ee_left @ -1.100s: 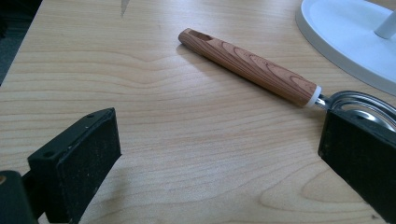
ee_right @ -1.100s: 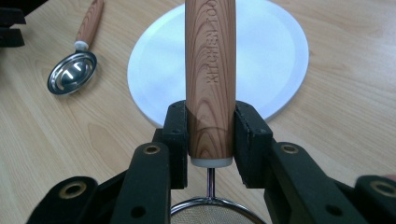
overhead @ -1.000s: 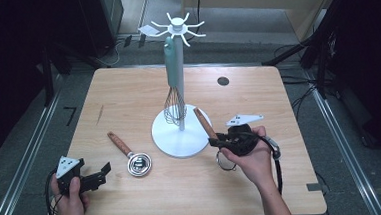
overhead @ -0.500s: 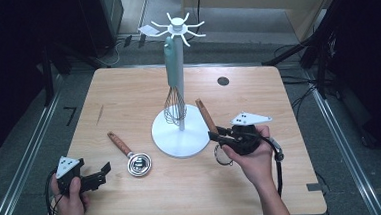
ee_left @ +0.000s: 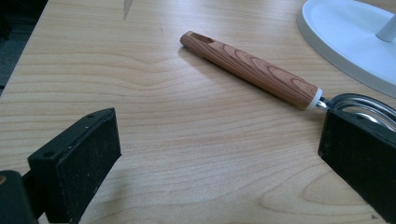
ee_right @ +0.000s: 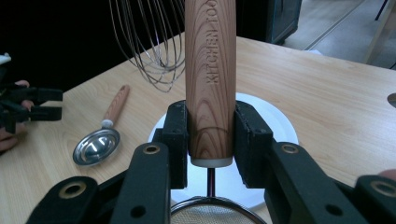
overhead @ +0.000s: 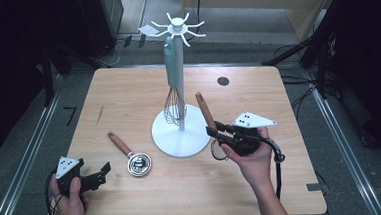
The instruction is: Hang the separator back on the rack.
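Pinching the wood-grain handle of a small wire-mesh strainer [ee_right: 211, 84], the right gripper [overhead: 219, 136] lifts it beside the white hook stand's round base [overhead: 166, 139], apparently off the table. Near left, the left gripper [overhead: 100, 174] sits spread by a wooden-handled steel measuring spoon [overhead: 131, 156].

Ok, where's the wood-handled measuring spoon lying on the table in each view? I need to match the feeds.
High view: the measuring spoon lies left of the white stand base, bowl toward the person.
Left gripper view: its handle runs across the upper middle, bowl behind the right-hand jaw.
Right gripper view: it lies at left, beside the held wooden handle.
Shared landmark: the white stand base, seen in all three.
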A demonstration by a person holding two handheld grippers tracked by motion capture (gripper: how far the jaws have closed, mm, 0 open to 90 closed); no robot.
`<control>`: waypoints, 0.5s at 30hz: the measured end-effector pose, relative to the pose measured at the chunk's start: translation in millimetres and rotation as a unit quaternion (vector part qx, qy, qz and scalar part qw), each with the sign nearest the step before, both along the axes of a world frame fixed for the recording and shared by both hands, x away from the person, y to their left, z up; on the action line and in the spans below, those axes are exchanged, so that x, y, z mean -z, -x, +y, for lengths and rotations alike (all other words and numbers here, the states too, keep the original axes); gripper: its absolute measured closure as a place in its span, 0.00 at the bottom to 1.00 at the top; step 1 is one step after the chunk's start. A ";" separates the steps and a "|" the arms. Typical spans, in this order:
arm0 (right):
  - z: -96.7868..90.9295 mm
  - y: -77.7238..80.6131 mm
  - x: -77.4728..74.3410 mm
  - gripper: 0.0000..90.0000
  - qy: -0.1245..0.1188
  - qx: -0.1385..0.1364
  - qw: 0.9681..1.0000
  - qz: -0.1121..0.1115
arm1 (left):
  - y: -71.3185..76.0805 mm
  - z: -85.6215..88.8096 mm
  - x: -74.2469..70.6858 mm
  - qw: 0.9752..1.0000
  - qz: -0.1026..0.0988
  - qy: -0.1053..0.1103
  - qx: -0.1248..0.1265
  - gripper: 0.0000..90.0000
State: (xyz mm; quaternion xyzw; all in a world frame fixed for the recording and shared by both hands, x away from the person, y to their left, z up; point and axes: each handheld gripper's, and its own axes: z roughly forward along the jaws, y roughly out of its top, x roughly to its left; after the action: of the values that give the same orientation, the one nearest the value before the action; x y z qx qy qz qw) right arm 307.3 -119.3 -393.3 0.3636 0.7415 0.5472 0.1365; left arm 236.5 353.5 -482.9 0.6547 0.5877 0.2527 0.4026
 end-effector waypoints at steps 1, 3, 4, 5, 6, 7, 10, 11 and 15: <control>0.0 0.0 0.0 0.78 0.000 0.000 1.000 0.000 | 0.0 -0.1 0.0 1.000 0.000 -0.001 0.001 0.00; 0.3 1.1 -2.0 0.78 -0.006 0.002 1.000 -0.009 | 0.2 -0.6 0.0 1.000 -0.001 -0.002 0.000 0.00; 0.4 1.9 -3.0 0.78 -0.010 -0.002 1.000 -0.015 | 0.1 -0.5 0.0 1.000 -0.001 -0.002 -0.001 0.00; 0.6 2.3 -3.5 0.78 -0.014 -0.003 1.000 -0.017 | 0.1 -0.5 0.0 1.000 -0.001 -0.002 -0.001 0.00; 0.7 2.6 -4.1 0.78 -0.018 -0.005 1.000 -0.017 | -0.2 -0.5 0.1 1.000 -0.001 -0.002 -0.002 0.00; 0.8 2.8 -4.8 0.78 -0.018 -0.006 1.000 -0.019 | -0.2 -0.5 0.2 1.000 -0.001 -0.002 -0.003 0.00; 2.6 4.5 -6.7 0.78 -0.020 -0.006 0.999 -0.026 | -0.2 -0.7 0.3 1.000 0.000 -0.003 -0.003 0.00; 2.6 4.5 -6.7 0.78 -0.020 -0.006 0.999 -0.026 | -0.2 -0.7 0.3 1.000 0.000 -0.003 -0.003 0.00; 5.0 7.9 -10.5 0.78 -0.027 -0.008 0.999 -0.040 | 0.0 -0.9 0.4 1.000 -0.001 -0.003 -0.003 0.00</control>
State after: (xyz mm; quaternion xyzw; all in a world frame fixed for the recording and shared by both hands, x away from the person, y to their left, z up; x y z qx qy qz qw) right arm 299.4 -114.3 -382.9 0.3390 0.7231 0.5825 0.1518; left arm 236.5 352.6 -483.3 0.6540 0.5883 0.2559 0.4008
